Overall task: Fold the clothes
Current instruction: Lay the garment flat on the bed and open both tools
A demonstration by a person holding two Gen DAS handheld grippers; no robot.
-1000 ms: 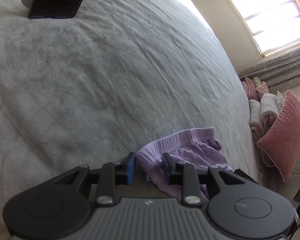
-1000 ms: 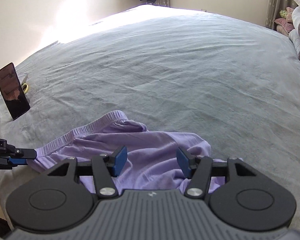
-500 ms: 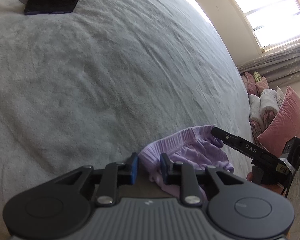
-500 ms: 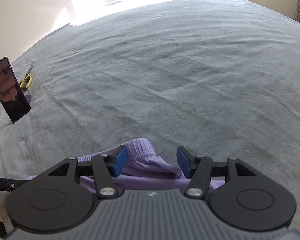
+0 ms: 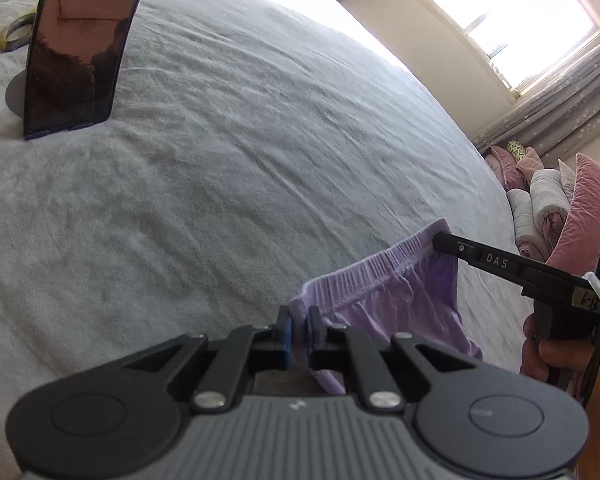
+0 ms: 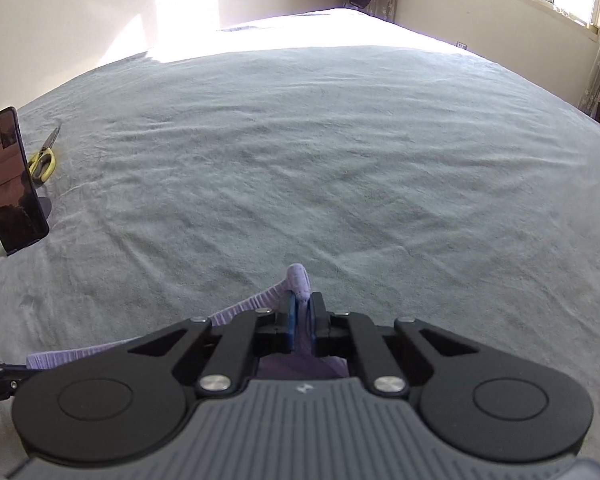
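Left wrist view: my left tool [image 5: 298, 338] is closing on one end of the purple shorts' [image 5: 396, 300] waistband, cloth between the pads. The band runs up-right to my right tool [image 5: 440, 240], above the bed [image 5: 220, 180].

Right wrist view: my right tool [image 6: 303, 322] is closing on the other end; the band stretches left.

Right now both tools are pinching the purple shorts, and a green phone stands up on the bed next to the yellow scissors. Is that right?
Not quite: the phone is dark, nearly black, not green, as the right wrist view shows. The rest holds: the left tool and right tool are closing on the purple shorts, whose waistband sits between their pads, and the phone stands on the bed beside the yellow scissors.
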